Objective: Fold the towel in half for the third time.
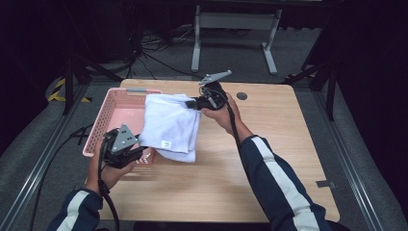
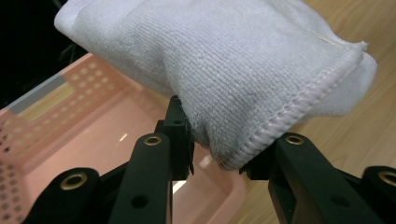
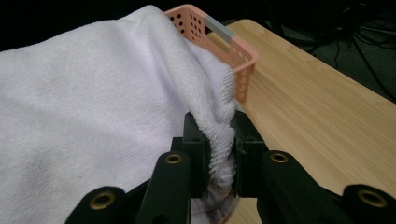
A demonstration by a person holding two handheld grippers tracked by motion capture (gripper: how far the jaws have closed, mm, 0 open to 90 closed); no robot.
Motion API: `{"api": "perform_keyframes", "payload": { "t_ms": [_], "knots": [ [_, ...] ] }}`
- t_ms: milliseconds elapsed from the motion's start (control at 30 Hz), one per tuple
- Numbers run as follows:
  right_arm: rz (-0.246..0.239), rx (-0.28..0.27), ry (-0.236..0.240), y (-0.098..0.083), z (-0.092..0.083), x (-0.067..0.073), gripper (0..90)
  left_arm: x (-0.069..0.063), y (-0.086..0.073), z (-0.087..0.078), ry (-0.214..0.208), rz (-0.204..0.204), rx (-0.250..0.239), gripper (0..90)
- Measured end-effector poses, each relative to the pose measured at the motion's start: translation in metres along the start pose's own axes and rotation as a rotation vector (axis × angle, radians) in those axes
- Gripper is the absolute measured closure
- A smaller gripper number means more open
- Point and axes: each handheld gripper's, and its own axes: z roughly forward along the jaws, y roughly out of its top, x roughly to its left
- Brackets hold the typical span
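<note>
White terry towel (image 1: 171,126), folded, stitched hem, small label.

Light is falling from above on the table (image 1: 269,159) while the room around is staying dark. The towel (image 2: 224,70) is looking sharp (weave visible); a small glare is shining inside the basket (image 2: 122,137).

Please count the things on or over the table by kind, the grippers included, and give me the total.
White towel, folded, held up by both grippers: 1
Pink basket: 1
Grippers, left gripper and right gripper, each shut on the towel: 2
Total: 4
</note>
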Motion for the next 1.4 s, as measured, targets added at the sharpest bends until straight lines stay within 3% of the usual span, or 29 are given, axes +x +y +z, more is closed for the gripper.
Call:
{"api": "perform_keyframes", "payload": {
  "t_ms": [200,333,467,667,700,733,867,933,1033,1100,1133,1167,1200,1233,1267,1300,1333,1367,1400],
  "knots": [
    [-0.027,-0.007,0.037,0.029,0.032,0.02,78.7,0.022,-0.021,-0.021,0.061,-0.067,0.006,68.9],
    [-0.036,0.002,0.061,0.044,0.06,0.032,78.7,0.039,-0.037,-0.031,0.103,-0.092,0.035,68.9],
    [-0.044,0.016,0.072,0.051,0.088,0.044,78.6,0.055,-0.053,-0.036,0.136,-0.142,0.072,68.8],
    [-0.043,0.027,0.066,0.062,0.123,0.051,78.6,0.077,-0.07,-0.031,0.183,-0.208,0.111,68.7],
    [-0.042,0.031,0.064,0.063,0.128,0.05,78.6,0.077,-0.07,-0.031,0.183,-0.208,0.111,68.7],
    [-0.042,0.037,0.061,0.064,0.134,0.05,78.5,0.083,-0.073,-0.025,0.197,-0.203,0.153,68.6],
    [-0.037,0.062,0.053,0.061,0.146,0.048,78.2,0.084,-0.078,-0.013,0.191,-0.196,0.205,67.9],
    [-0.034,0.084,0.051,0.056,0.153,0.047,77.6,0.085,-0.083,-0.007,0.201,-0.207,0.218,64.2],
    [-0.031,0.106,0.034,0.049,0.158,0.045,70.1,0.087,-0.089,-0.006,0.208,-0.259,0.237,45.9],
    [-0.034,0.123,0.01,0.046,0.158,0.045,63.1,0.087,-0.093,-0.01,0.196,-0.279,0.205,32.9],
    [-0.045,0.122,0.02,0.045,0.157,0.046,58.6,0.087,-0.093,-0.014,0.218,-0.289,0.18,24.7],
    [-0.066,0.112,0.026,0.044,0.153,0.047,52.6,0.087,-0.091,-0.022,0.222,-0.302,0.127,17.6],
    [-0.076,0.102,0.014,0.044,0.147,0.05,47.9,0.087,-0.089,-0.027,0.223,-0.307,0.088,17.8],
    [-0.076,0.102,0.014,0.044,0.147,0.05,47.9,0.087,-0.089,-0.027,0.223,-0.307,0.088,17.4],
    [-0.084,0.091,0.027,0.044,0.141,0.051,47.8,0.085,-0.083,-0.036,0.242,-0.314,0.024,17.4],
    [-0.106,0.067,0.044,0.042,0.129,0.054,45.1,0.082,-0.078,-0.04,0.241,-0.312,0.0,16.5],
    [-0.148,0.055,0.055,0.039,0.11,0.057,40.2,0.077,-0.069,-0.045,0.219,-0.292,-0.045,16.5],
    [-0.161,0.055,0.053,0.036,0.102,0.059,39.1,0.072,-0.063,-0.048,0.206,-0.28,-0.064,16.1],
    [-0.187,0.06,0.035,0.031,0.091,0.061,36.7,0.057,-0.048,-0.05,0.187,-0.257,-0.104,17.5]
  ]
}}
